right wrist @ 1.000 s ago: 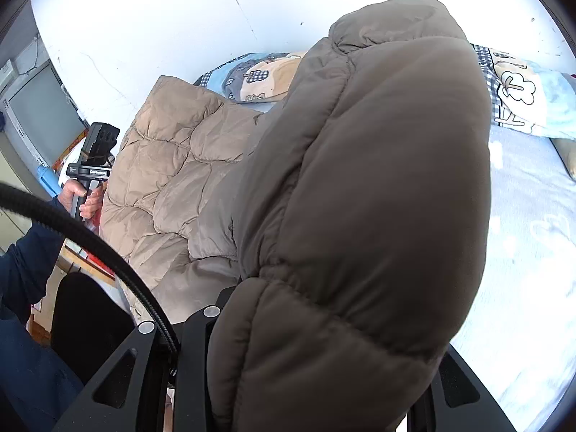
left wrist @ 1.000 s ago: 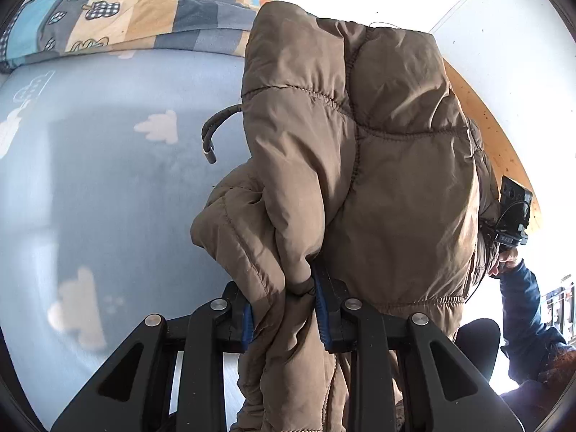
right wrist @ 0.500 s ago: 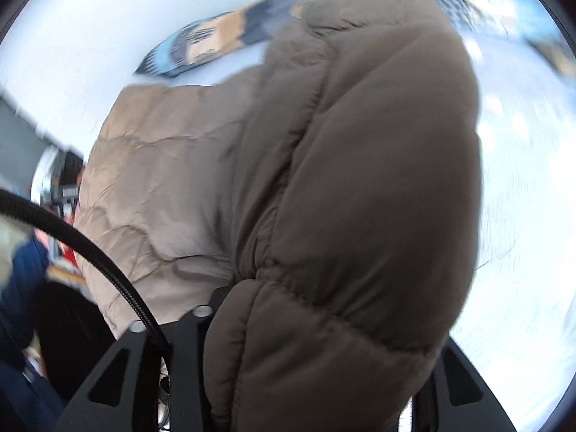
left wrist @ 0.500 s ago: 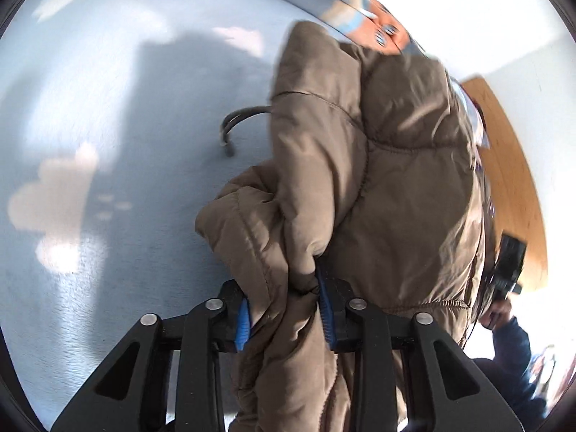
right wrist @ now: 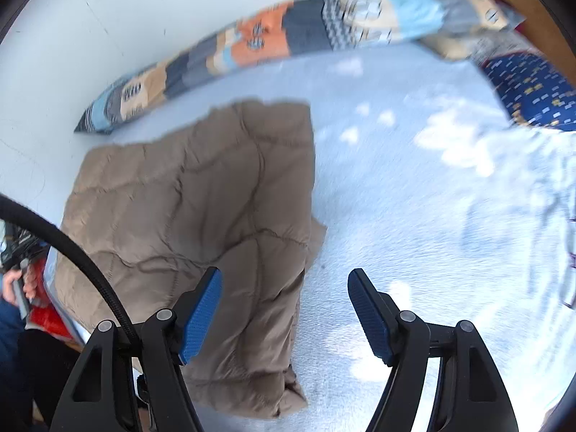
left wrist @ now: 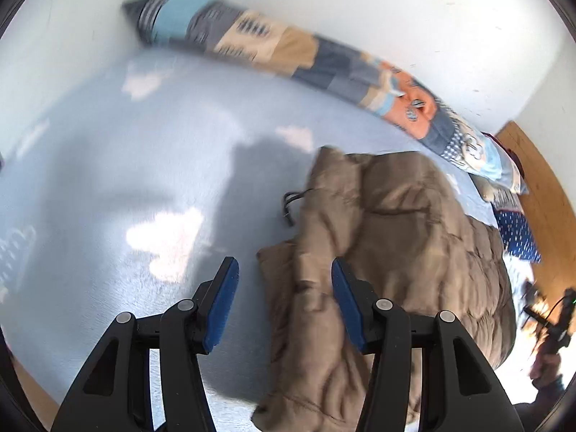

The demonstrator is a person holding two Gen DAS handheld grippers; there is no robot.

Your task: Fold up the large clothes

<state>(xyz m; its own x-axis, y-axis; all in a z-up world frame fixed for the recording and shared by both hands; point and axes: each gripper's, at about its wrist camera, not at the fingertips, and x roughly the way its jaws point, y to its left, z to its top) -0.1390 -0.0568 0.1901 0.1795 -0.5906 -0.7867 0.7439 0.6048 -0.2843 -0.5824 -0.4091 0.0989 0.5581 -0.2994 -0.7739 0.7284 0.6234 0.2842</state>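
A brown quilted puffer jacket (left wrist: 396,237) lies folded on the pale blue bed sheet (left wrist: 126,165). In the right wrist view the jacket (right wrist: 201,194) lies flat at the left of the sheet (right wrist: 414,187). My left gripper (left wrist: 284,270) is open and empty, above the jacket's left edge, its right finger over the fabric. My right gripper (right wrist: 284,280) is open and empty, above the jacket's right edge. A dark drawcord (left wrist: 291,205) sticks out at the jacket's left side.
A long patchwork bolster (left wrist: 306,57) lies along the white wall, also in the right wrist view (right wrist: 288,39). A navy patterned pillow (right wrist: 532,90) sits at the right. A wooden headboard (left wrist: 540,180) is at the far right. A cable (right wrist: 72,248) crosses the right view.
Both grippers opened and let go of the jacket, which dropped from hanging in the air to lying folded on the bed. Both grippers pulled back and up.
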